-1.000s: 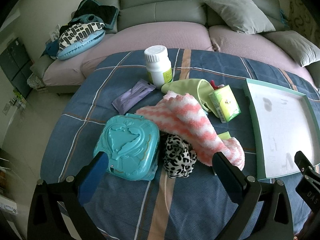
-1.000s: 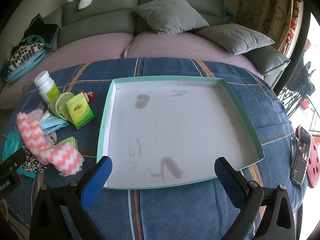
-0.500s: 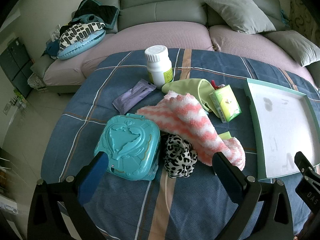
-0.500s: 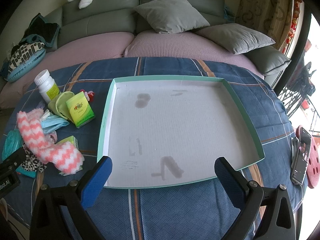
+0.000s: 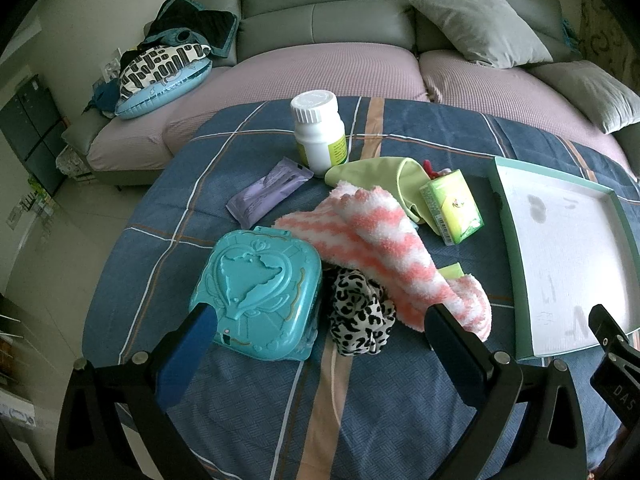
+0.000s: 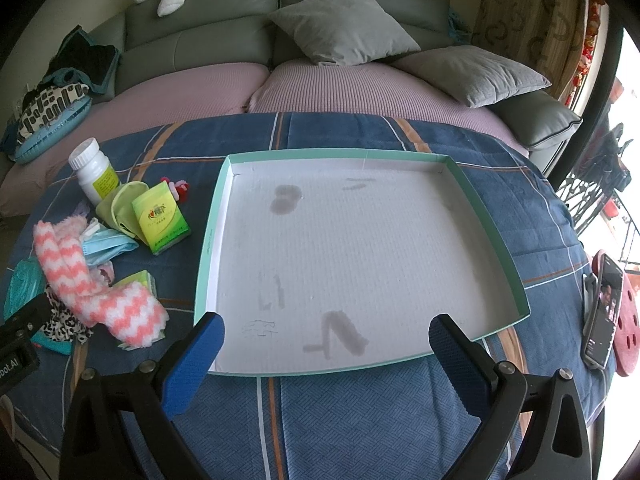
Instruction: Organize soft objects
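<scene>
Nearby, "DAS" on right gripper (image 5: 616, 364) (partly cut off), green box (image 6: 161, 217) lettering unreadable

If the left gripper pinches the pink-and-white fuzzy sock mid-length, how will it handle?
The fuzzy sock looks plush and limp, so both ends would likely droop. It overlaps the leopard-print scrunchie, which may drag along. Probably light; the pile should grip well.

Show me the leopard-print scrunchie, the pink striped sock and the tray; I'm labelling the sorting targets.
leopard-print scrunchie (image 5: 360, 312): left wrist view, middle of fabric.
pink striped sock (image 5: 380, 248): left wrist view, mid-length.
tray (image 6: 486, 220): right wrist view, right wall.
</scene>
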